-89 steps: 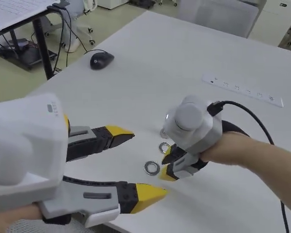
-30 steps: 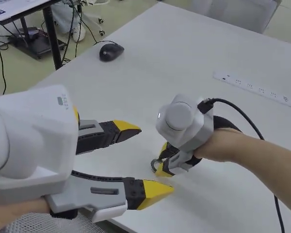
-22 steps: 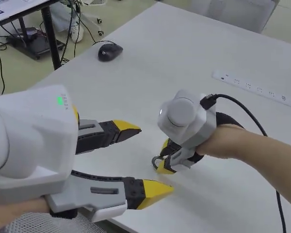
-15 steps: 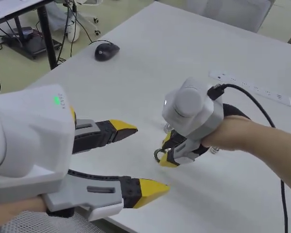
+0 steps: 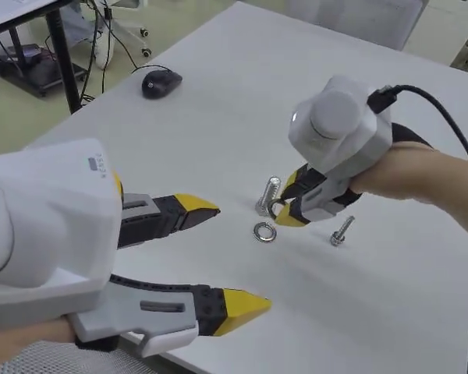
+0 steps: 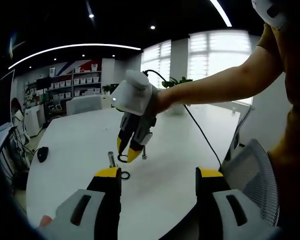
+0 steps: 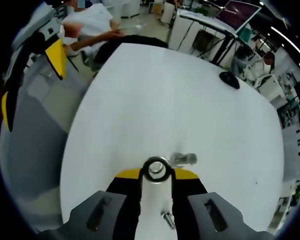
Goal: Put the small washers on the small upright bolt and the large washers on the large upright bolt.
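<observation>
Right gripper (image 5: 285, 212) jaws clamp 1 washer (image 7: 156, 169) at their tips, just beside the large bolt (image 5: 269, 195). 1 loose washer (image 5: 264, 231) lies on the table (image 5: 218, 93) nearby, the small bolt (image 5: 341, 231) near. Left gripper (image 5: 234, 255) jaws apart.

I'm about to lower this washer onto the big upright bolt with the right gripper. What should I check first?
1. Grip on the washer by the right gripper: ok.
2. The large bolt is standing upright: ok.
3. The washer is centred over the bolt's top: not ok, it hangs beside the bolt.
4. The washer's size suits this bolt: cannot tell.
5. The left gripper is open and apart from the bolt: ok.
6. The small bolt is out of the way: ok, it is off to the side.
</observation>
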A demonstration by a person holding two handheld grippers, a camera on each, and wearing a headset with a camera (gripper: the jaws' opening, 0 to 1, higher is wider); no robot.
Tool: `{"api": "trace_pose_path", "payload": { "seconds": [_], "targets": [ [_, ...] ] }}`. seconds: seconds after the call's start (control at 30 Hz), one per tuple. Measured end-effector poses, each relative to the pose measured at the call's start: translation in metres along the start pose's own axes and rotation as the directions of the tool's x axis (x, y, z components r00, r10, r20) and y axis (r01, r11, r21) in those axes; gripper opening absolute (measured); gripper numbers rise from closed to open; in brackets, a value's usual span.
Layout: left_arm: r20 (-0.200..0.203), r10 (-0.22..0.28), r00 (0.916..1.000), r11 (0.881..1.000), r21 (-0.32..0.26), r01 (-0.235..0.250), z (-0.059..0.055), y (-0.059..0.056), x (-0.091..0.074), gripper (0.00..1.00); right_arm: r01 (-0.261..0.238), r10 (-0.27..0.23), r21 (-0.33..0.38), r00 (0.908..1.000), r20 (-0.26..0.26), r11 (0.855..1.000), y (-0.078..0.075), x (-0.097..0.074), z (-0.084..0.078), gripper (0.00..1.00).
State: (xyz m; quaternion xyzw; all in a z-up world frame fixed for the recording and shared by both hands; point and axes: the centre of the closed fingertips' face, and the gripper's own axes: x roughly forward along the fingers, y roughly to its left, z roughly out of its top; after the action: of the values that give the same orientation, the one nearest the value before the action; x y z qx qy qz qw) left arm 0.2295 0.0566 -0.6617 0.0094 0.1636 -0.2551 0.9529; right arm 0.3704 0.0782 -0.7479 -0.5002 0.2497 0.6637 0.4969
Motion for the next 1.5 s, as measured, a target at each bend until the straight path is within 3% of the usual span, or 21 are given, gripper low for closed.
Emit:
{"api": "trace_pose_path", "payload": {
  "seconds": [0.23, 0.43, 0.77, 1.13, 1.33, 1.5],
  "targets": [
    [-0.003, 0.008, 1.0000, 1.000, -0.005, -0.008, -0.001, 0.003, 0.002, 0.59, 0.034, -0.034, 0.013, 0.9994, 0.000, 0.999, -0.030, -0.001, 0.004, 0.22],
    [-0.007, 0.013, 0.9999, 1.000, -0.013, -0.013, -0.003, 0.008, 0.003, 0.59, 0.030, -0.030, 0.012, 0.9994, -0.015, 0.999, -0.041, 0.008, 0.006, 0.22],
    [-0.011, 0.023, 0.9997, 0.999, -0.023, -0.024, -0.006, 0.016, 0.003, 0.59, 0.000, 0.000, 0.007, 0.9994, -0.035, 1.000, -0.040, 0.022, 0.006, 0.22],
    [-0.015, 0.022, 0.9996, 0.999, -0.028, -0.023, -0.008, 0.017, 0.004, 0.59, -0.018, 0.017, -0.015, 0.9969, -0.077, 1.000, -0.043, 0.042, -0.003, 0.22],
    [-0.015, 0.028, 0.9995, 0.999, -0.033, -0.028, -0.009, 0.018, 0.002, 0.59, -0.037, 0.038, 0.007, 0.9947, -0.095, 0.999, -0.047, 0.055, -0.007, 0.23],
    [-0.019, 0.036, 0.9992, 0.999, -0.038, -0.037, -0.011, 0.020, 0.001, 0.59, -0.045, 0.047, 0.020, 0.9924, -0.113, 0.999, -0.042, 0.063, -0.012, 0.23]
  ]
}}
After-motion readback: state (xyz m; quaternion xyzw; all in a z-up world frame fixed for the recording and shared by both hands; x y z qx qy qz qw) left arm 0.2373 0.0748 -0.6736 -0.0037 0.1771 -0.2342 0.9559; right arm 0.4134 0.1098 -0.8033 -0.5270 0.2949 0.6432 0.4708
